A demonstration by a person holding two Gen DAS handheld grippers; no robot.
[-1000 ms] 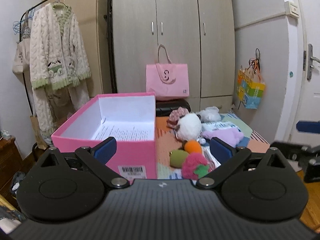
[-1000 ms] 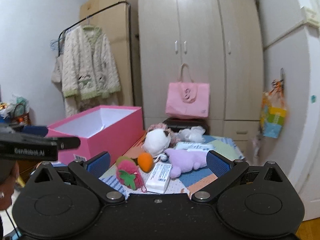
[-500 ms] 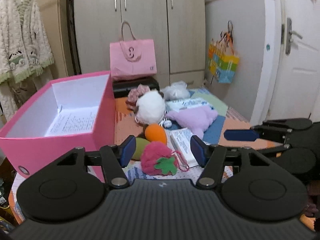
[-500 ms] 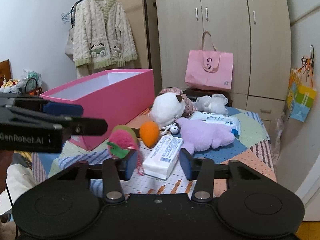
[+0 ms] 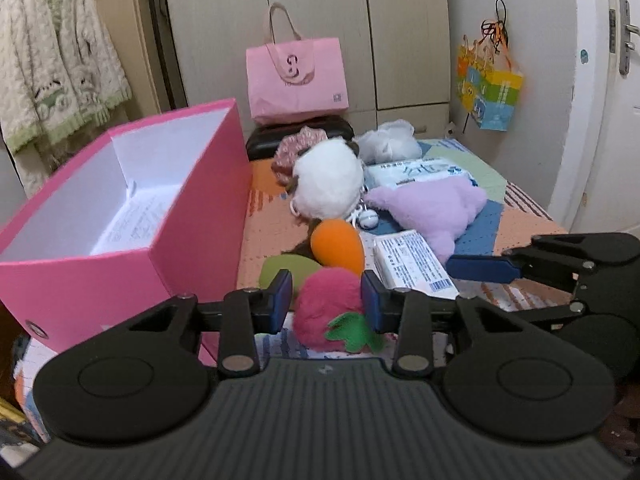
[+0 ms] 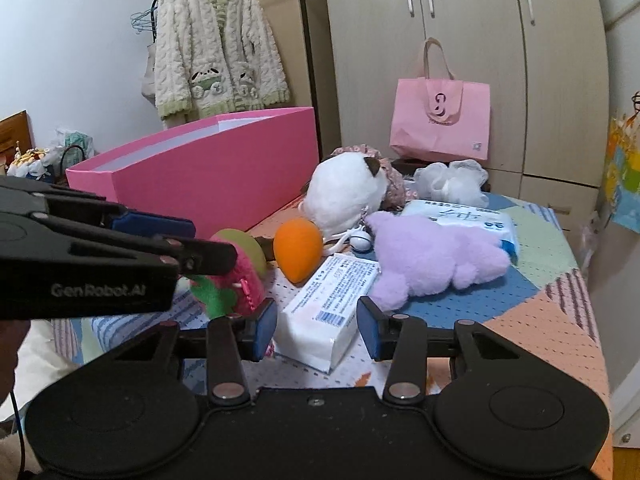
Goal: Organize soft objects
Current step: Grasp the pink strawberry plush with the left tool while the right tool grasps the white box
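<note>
Strawberry plush (image 5: 326,308) framed between closing left gripper (image 5: 326,300) pads, contact unclear, tissue pack (image 6: 332,300) between opening right gripper (image 6: 316,326) fingers, pink box (image 5: 120,216) interior seen only from left wrist.

fuzzy plush strawberry (image 5: 325,304); matt pink box (image 5: 192,236), likely cardboard; glossy plastic tissue pack (image 6: 332,300); cloth table cover (image 6: 520,312).

left hand-held gripper (image 5: 325,300) moved down to pink strawberry plush (image 5: 328,306), jaws closing around it, right hand-held gripper (image 6: 316,326) lowered over white tissue pack (image 6: 326,308), jaws narrowed from wide, now opening slightly
</note>
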